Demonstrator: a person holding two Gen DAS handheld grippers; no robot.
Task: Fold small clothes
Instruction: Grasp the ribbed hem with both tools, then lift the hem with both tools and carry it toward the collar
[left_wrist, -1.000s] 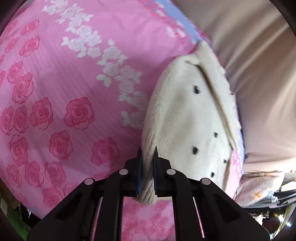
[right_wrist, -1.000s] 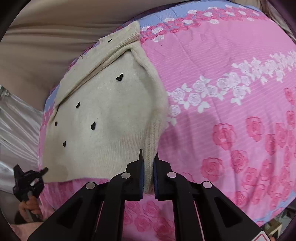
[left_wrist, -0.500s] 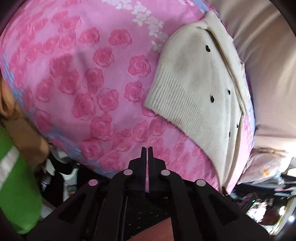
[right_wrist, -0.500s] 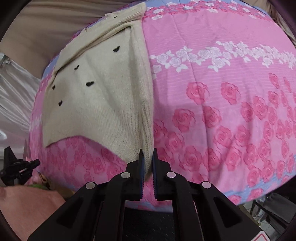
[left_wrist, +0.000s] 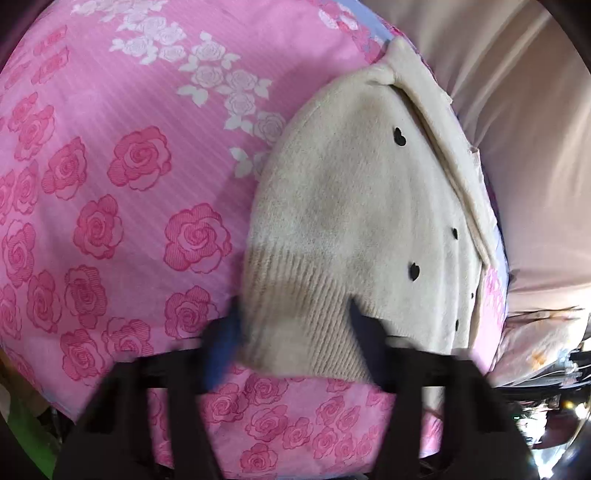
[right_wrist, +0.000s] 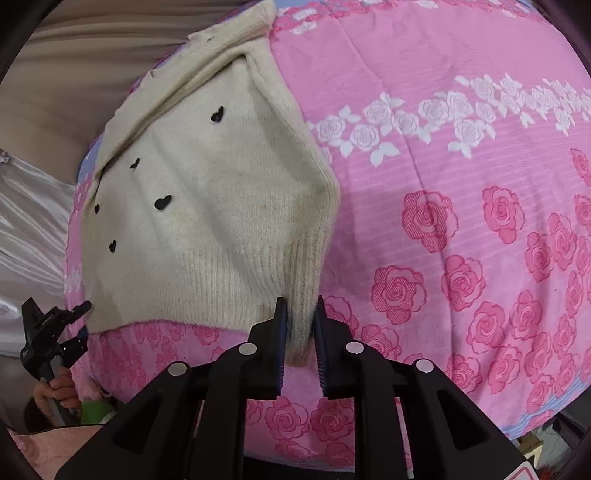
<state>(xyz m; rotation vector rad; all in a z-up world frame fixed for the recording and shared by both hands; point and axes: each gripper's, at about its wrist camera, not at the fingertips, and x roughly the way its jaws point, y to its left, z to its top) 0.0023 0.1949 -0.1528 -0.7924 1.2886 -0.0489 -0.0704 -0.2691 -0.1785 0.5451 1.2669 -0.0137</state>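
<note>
Sweater (left_wrist: 351, 229), cream knit with little black hearts, lies on the pink rose bedsheet (left_wrist: 110, 206), up near its far edge. One sleeve is folded across the body, so a first fold looks done; the bottom ribbed hem is not yet brought up, and that is what I judge is left.

On my left side, my left gripper (left_wrist: 295, 325) is blurred with motion, its fingers spread wide either side of the ribbed hem corner. Nothing is pinched there as far as I can see; the cloth sits in the gap between them, ready to be taken.

Over to the right, my right gripper (right_wrist: 299, 332) has the other hem corner between its blue pads (right_wrist: 281, 325). The fingers stand slightly apart with the ribbed edge (right_wrist: 299, 295) running down into the gap. They seem close on the knit, but I cannot tell for sure whether they bite it or merely flank it.

My guess: both corners get gripped next, then the hem goes up toward the collar.
</note>
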